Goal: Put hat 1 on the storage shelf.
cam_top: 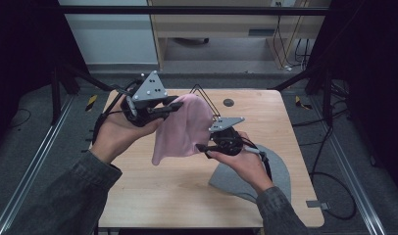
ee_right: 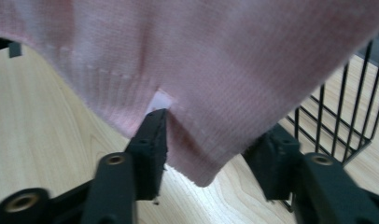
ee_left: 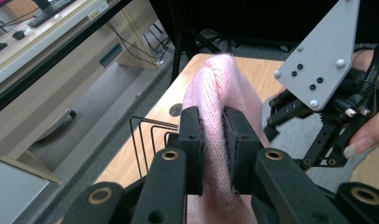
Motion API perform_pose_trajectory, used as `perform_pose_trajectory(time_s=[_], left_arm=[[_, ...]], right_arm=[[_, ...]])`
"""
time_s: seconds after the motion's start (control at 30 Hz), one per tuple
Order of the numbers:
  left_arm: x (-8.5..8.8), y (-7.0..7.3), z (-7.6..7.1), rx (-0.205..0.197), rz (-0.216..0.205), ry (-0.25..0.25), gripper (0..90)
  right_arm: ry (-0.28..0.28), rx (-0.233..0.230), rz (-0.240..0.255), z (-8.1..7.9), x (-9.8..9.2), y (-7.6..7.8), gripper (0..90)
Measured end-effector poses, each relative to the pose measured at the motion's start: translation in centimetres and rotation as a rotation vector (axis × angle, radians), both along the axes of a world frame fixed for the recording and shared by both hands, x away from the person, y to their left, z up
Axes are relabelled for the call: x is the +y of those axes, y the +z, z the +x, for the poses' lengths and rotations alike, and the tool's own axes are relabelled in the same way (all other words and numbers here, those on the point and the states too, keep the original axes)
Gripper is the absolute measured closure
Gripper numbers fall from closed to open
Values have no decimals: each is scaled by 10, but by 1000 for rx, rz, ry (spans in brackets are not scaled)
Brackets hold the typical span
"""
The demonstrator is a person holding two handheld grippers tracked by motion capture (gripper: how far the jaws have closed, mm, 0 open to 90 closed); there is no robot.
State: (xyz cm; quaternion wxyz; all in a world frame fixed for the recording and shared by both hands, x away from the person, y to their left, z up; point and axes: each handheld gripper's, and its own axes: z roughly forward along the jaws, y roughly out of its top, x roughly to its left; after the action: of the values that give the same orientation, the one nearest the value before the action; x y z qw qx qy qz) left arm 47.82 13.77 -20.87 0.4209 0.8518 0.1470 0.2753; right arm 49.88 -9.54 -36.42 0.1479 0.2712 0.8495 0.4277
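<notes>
Plainly, the pink cloth hangs in the air over the middle of the bench, between the two hands, touching no surface as far as the high view shows. The left hand-held gripper has its jaws clamped on a bunched fold at the cloth's top; in the left gripper view the knit is squeezed tight between the two pads and bulges up beyond them. From that hold the cloth drops down and toward the person, so its long axis runs from the upper grip to the lower hem.

The right hand-held gripper sits at that lower hem, just beside it. Its jaws stand apart: in the right gripper view the hem's corner dips into the gap, one pad touching the edge by a small white tag, the other well clear of the fabric. So the right hand is the nearer one to the free end, and the hem lies straight ahead of it, slightly above.

A black wire rack stands behind the cloth on the bench, and a grey mat lies under the right forearm.

My guess is the next move calls for closing on that hem.
</notes>
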Motion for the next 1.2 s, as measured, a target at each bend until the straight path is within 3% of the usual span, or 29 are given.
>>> perform_pose_trajectory(time_s=[0.03,0.17,0.27,0.4,0.73,0.97,1.2], left_arm=[[0,0,0,0,0,0,790],[2,-1,7,11,-15,12,790],[5,-1,17,32,-31,27,787],[8,8,35,54,-74,31,784],[0,22,58,67,-157,51,782],[-10,24,73,52,-140,67,781],[-10,23,88,67,-140,77,781]], right_arm=[[0,0,0,0,0,0,540],[19,-20,-9,-2,-2,2,732],[32,-27,-4,-3,-7,8,797],[34,-40,-5,-2,-13,21,816],[-6,-76,-13,16,-30,58,823],[-22,-76,-38,30,-32,68,826],[-29,-64,-19,40,-35,67,827]])
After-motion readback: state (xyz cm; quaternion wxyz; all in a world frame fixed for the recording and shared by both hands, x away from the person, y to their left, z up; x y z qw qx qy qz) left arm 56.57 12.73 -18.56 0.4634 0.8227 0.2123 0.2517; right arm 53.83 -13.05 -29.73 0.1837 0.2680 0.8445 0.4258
